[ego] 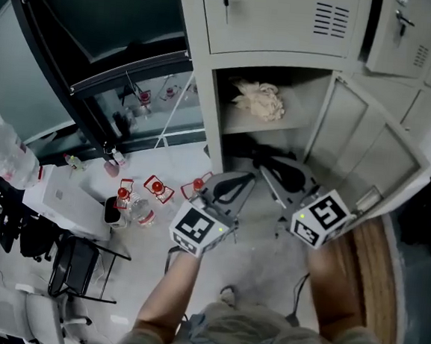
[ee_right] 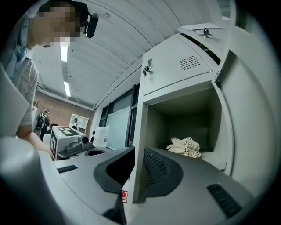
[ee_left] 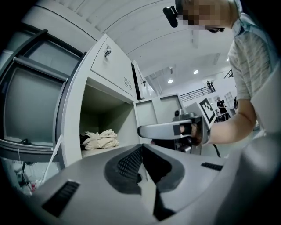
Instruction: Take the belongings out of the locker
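Cream cloth (ego: 259,100), crumpled, is lying on the upper shelf (ego: 235,123) of the open locker (ego: 214,115), toward the back. It is the clearest belonging to remove. Door (ego: 367,151) is standing swung out to the right, leaving the opening unobstructed for both tools. Below the shelf, a dark mass (ego: 255,152) is sitting in the lower compartment; type cannot be determined.

Left tool (ee_left: 141,149): pads are meeting at the tips, nothing between them. Right tool (ee_right: 137,154): jaws are standing a narrow gap apart and empty, with the locker's front post showing through the gap. Both tools are hovering side by side in front of the opening, pointing inward and well clear of the cloth. This is approx. a ready position, prob. because no item is selected yet.

Assessment: task is looking to be at the start, w/ nothing gripped. Next step is prob. calling for aligning one tool w/ the shelf, widening its jaws and closing on a fold. Soft fabric is likely to compress and drape, so a deep pinch is recommended.
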`<act>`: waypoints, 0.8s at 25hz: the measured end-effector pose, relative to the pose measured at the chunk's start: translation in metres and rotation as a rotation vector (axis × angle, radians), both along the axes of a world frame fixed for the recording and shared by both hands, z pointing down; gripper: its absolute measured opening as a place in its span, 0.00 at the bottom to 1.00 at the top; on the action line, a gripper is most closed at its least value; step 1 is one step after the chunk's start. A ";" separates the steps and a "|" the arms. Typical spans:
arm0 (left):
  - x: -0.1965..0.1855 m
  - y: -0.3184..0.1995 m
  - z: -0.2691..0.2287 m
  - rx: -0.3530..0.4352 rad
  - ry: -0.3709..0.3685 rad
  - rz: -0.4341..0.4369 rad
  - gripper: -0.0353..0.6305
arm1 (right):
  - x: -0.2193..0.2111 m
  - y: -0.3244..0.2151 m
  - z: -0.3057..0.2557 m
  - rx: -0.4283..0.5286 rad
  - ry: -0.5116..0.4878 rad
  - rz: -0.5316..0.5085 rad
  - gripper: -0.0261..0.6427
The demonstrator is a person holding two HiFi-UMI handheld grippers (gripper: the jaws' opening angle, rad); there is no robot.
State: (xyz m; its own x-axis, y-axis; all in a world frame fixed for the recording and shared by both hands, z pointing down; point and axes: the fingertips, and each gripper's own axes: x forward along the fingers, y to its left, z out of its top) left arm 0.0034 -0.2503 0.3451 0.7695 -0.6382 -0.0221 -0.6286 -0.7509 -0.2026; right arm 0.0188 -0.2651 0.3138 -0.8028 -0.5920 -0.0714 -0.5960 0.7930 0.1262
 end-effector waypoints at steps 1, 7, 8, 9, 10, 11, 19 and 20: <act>-0.004 -0.004 -0.002 -0.001 0.003 0.003 0.06 | -0.002 -0.008 -0.003 0.003 0.007 0.013 0.10; -0.016 -0.015 0.000 0.010 -0.003 0.061 0.06 | -0.010 -0.053 -0.017 0.018 0.073 0.113 0.26; -0.017 -0.016 0.002 0.007 0.002 0.067 0.06 | -0.011 -0.060 -0.016 0.010 0.086 0.134 0.30; -0.017 -0.017 0.002 -0.002 0.016 0.067 0.06 | -0.011 -0.068 -0.015 -0.002 0.101 0.155 0.35; -0.017 -0.017 0.002 -0.013 0.029 0.068 0.06 | -0.011 -0.076 -0.014 -0.012 0.118 0.174 0.38; -0.016 -0.018 0.004 -0.020 0.037 0.072 0.06 | -0.011 -0.083 -0.013 -0.018 0.132 0.191 0.40; -0.007 -0.029 0.004 -0.041 0.086 0.079 0.06 | -0.002 -0.137 -0.014 -0.028 0.217 0.296 0.42; -0.006 -0.030 0.003 -0.041 0.092 0.079 0.06 | -0.002 -0.142 -0.014 -0.024 0.239 0.305 0.45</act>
State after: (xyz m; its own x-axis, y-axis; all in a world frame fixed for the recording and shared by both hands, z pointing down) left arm -0.0029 -0.2802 0.3481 0.8131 -0.5779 -0.0698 -0.5820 -0.8051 -0.1147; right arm 0.0169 -0.4070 0.2998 -0.5818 -0.8054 0.1132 -0.7611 0.5882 0.2734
